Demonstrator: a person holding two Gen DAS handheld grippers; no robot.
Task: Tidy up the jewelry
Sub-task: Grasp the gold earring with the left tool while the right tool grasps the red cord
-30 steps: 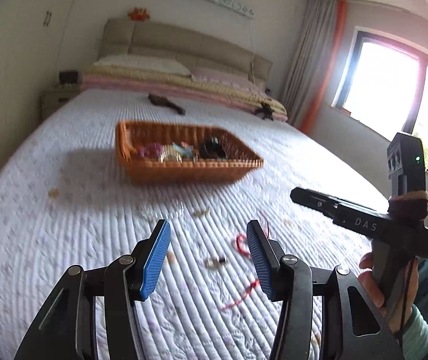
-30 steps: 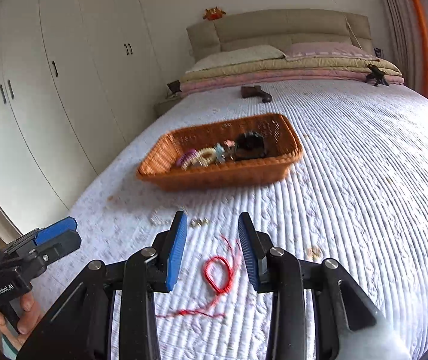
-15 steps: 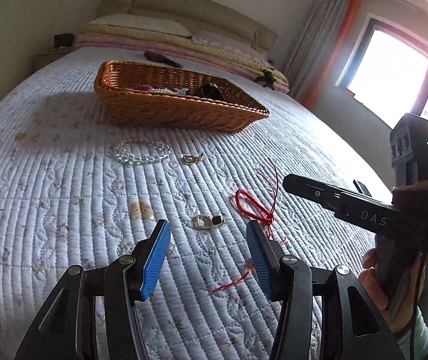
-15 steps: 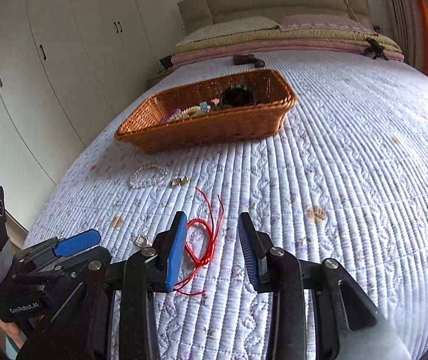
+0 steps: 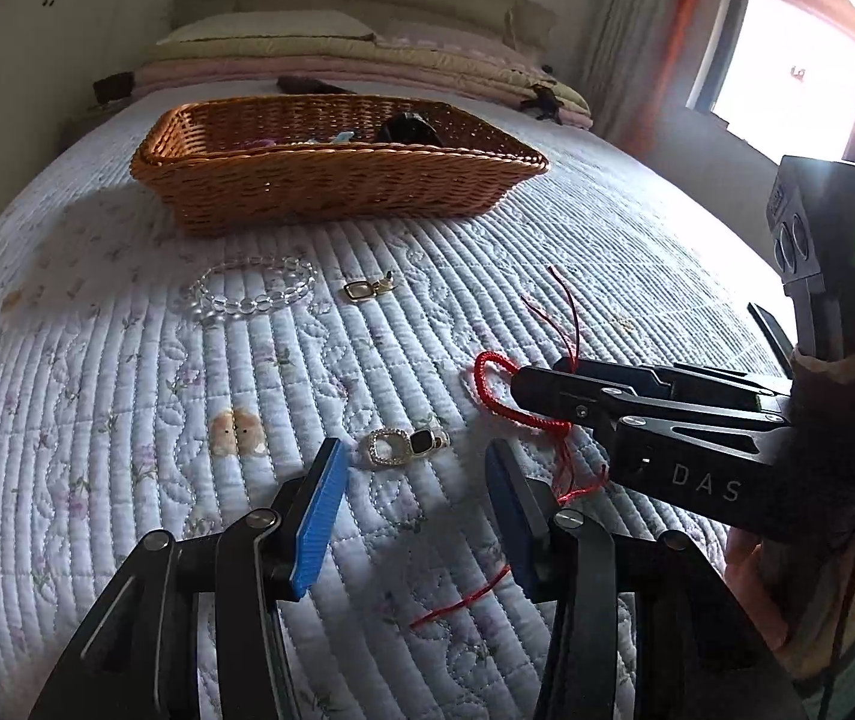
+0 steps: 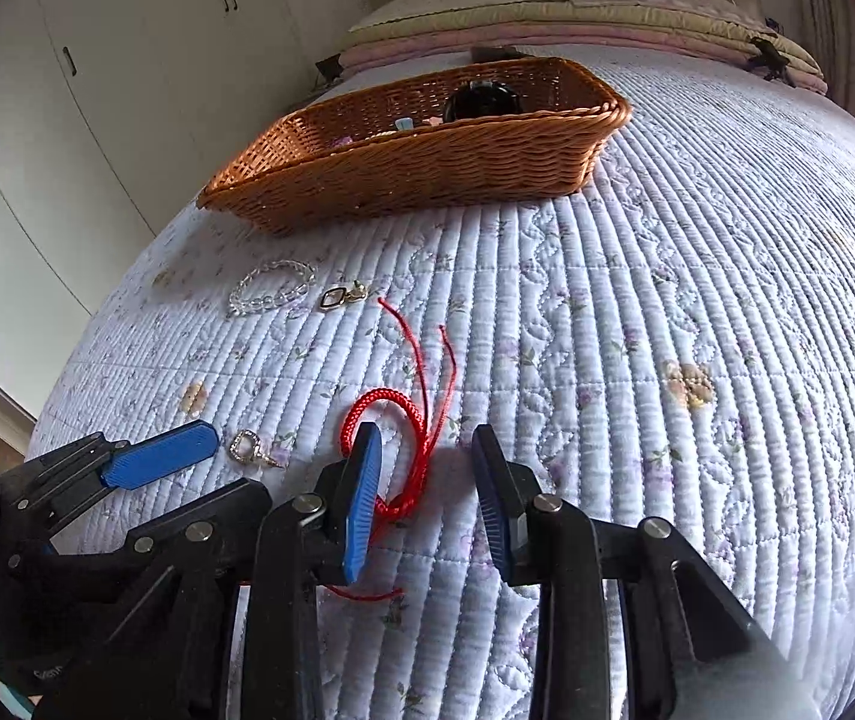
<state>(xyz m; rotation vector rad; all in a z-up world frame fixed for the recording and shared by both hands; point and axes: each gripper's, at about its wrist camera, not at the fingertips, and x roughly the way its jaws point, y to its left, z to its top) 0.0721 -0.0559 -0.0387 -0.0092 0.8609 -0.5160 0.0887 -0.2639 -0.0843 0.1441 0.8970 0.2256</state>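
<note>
Right gripper (image 6: 427, 501): I have its two blue-padded jaws spread apart and low over the quilt, gripping nothing; it fills the lower centre of the right wrist view.
Red braided cord bracelet (image 6: 388, 420): lies flat on the quilt, its loop just ahead of and between my right jaws, closer to the left pad, which overlaps the loop's near edge; two thin tails run up toward the frame centre, another trails out below the pad.
Same cord, left wrist view (image 5: 490, 381): at right of centre, partly hidden under the black body of the right gripper (image 5: 547, 384); I cannot tell contact from here.
Left gripper (image 5: 412, 513): jaws wide apart and empty at the bottom of its own frame; in the right wrist view it enters from the lower left (image 6: 157, 456).
Silver ring with a dark stone (image 5: 403, 447): on the quilt just beyond my left jaws, centred on the gap between them.
Clear beaded bracelet (image 5: 253, 294): left of centre, well ahead of the left gripper.
Small gold square earring (image 5: 367, 289): just right of the beads.
Brown wicker basket (image 5: 331, 180): upper centre, beyond the loose pieces, with a few small items inside that I cannot make out.
White quilted bedspread (image 6: 697, 300): carries everything.
</note>
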